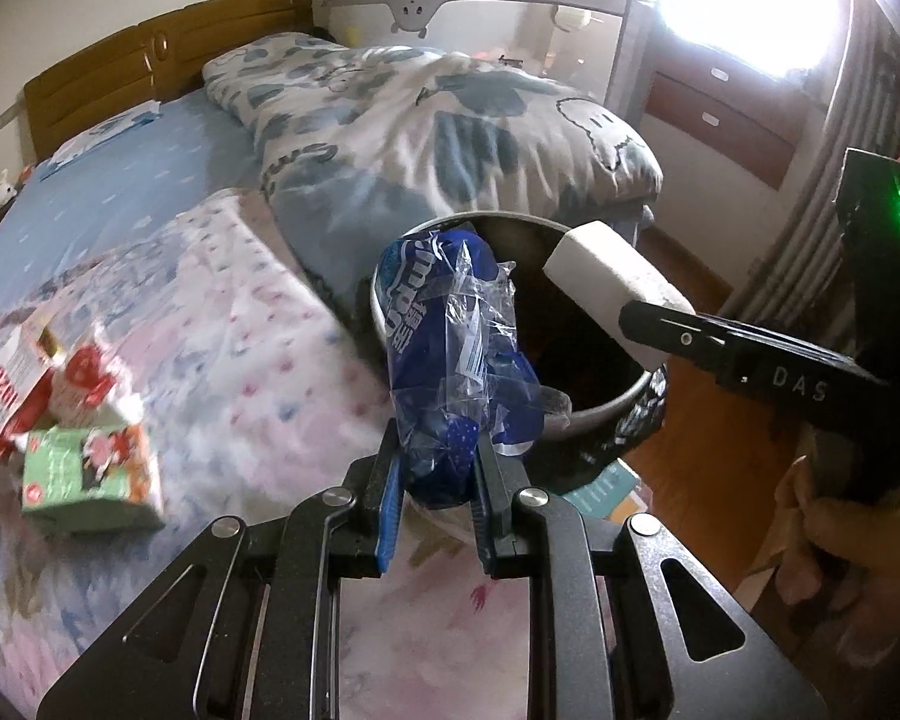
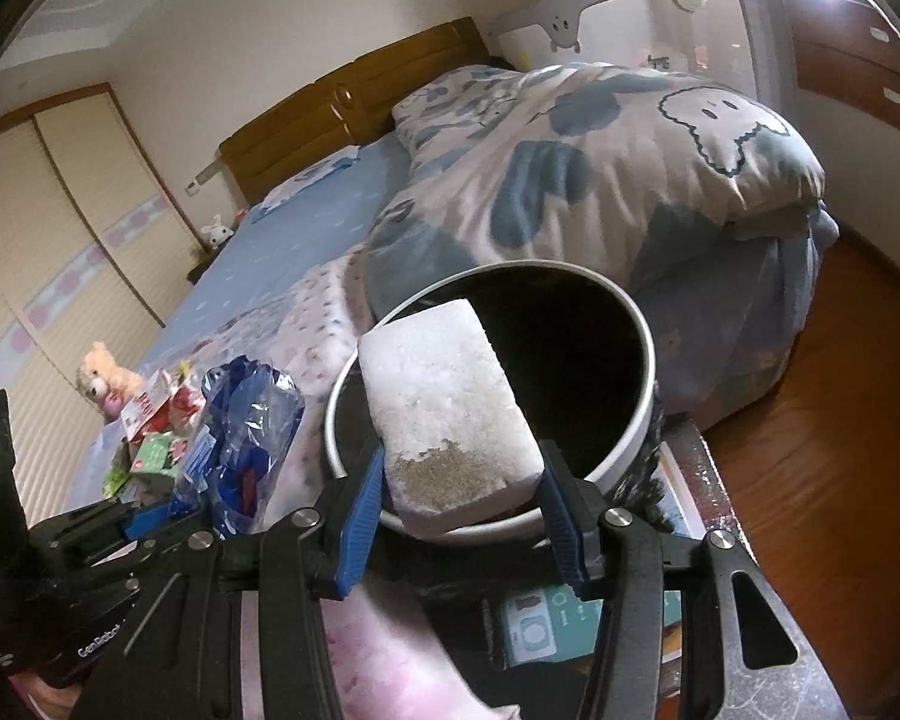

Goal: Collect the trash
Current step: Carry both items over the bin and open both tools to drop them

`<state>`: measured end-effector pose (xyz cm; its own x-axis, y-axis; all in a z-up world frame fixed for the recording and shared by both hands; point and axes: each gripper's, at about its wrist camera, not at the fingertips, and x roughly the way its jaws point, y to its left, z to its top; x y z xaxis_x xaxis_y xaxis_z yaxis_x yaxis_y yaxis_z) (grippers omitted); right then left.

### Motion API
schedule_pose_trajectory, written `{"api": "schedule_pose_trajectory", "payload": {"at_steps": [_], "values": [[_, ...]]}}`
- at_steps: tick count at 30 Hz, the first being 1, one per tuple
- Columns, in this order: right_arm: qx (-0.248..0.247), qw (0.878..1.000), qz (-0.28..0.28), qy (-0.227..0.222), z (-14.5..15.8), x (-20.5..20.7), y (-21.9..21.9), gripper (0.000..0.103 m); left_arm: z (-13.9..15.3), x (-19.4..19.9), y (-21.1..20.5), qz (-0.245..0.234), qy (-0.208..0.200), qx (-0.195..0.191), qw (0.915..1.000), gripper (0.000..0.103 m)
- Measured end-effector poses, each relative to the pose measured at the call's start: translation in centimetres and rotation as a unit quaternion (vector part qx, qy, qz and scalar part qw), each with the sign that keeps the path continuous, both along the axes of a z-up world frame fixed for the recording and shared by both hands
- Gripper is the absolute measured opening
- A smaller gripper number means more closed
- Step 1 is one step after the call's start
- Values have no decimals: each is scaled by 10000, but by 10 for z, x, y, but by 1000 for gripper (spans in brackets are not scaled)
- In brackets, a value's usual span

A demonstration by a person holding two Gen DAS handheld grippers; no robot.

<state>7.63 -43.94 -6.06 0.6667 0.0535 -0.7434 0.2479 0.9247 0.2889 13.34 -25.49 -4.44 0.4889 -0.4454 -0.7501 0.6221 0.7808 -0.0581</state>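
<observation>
A crumpled blue and clear plastic wrapper (image 1: pixel 456 360) sticks up from my left gripper (image 1: pixel 438 462), which is shut on its lower end. Just behind it stands a round bin (image 1: pixel 606 408) with a white rim and a dark inside. My right gripper (image 2: pixel 462 480) is shut on a white foam block (image 2: pixel 444 396) with a dirty patch, held over the near rim of the bin (image 2: pixel 648 372). In the left wrist view the foam block (image 1: pixel 606 270) hangs over the bin's mouth. The right wrist view shows the wrapper (image 2: pixel 246 438) left of the bin.
The bin stands at the corner of a bed with a pink dotted cover (image 1: pixel 240 360) and a bunched blue and white duvet (image 1: pixel 450 120). Red and green cartons (image 1: pixel 84 420) and a plush toy (image 2: pixel 105 384) lie on the bed. A wooden floor (image 2: pixel 840 420) lies to the right.
</observation>
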Motion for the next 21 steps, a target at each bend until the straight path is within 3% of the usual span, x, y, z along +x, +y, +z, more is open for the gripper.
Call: {"api": "schedule_pose_trajectory", "payload": {"at_steps": [21], "values": [[62,9997,-186,166,-12,31,-31,52,-13,37,-37,2,202,50,9998,19]]}}
